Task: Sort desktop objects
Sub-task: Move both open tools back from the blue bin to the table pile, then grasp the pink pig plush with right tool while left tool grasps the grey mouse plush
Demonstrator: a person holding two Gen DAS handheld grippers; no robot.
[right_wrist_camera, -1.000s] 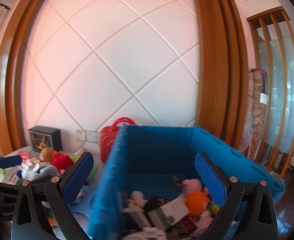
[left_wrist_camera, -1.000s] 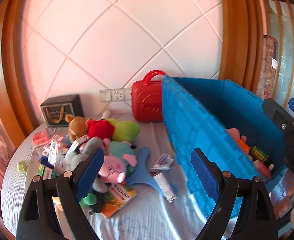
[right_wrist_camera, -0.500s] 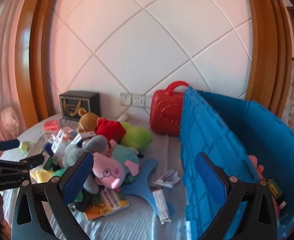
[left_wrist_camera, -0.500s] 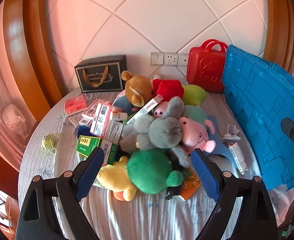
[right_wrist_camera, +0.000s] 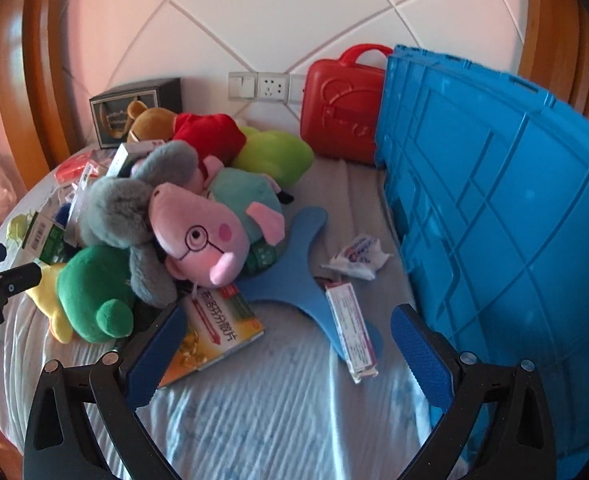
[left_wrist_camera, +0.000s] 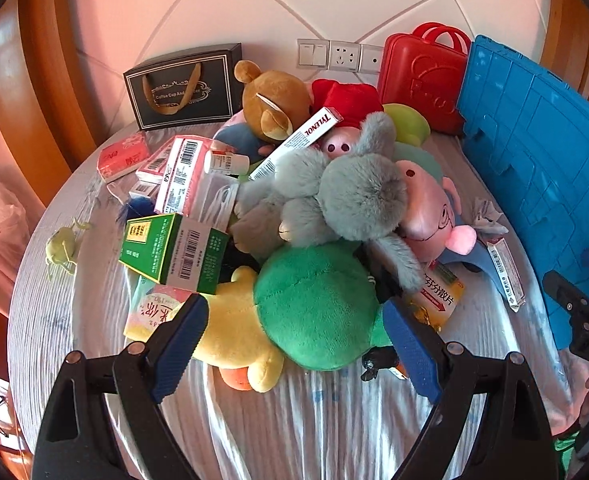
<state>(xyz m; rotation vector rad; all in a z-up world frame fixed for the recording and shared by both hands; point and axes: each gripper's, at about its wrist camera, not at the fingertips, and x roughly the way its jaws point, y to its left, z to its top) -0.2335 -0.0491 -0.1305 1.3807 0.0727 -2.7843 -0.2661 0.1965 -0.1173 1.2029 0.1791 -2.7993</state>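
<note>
Straddling the green plush (left_wrist_camera: 314, 312), the left hand-held gripper (left_wrist_camera: 294, 344) is wide open, empty; closure should be centred. Right hand-held gripper (right_wrist_camera: 290, 352) likewise open, empty.

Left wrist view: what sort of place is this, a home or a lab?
Most likely a home room: a round cloth-covered table against a white diamond-tiled wall with a wall socket panel, piled with plush toys such as a brown teddy bear.

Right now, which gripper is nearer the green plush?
Left. The left gripper is open with the green plush sitting right between its fingertips. The right gripper is open over the orange box and narrow white box, with the plush off to its left.
</note>
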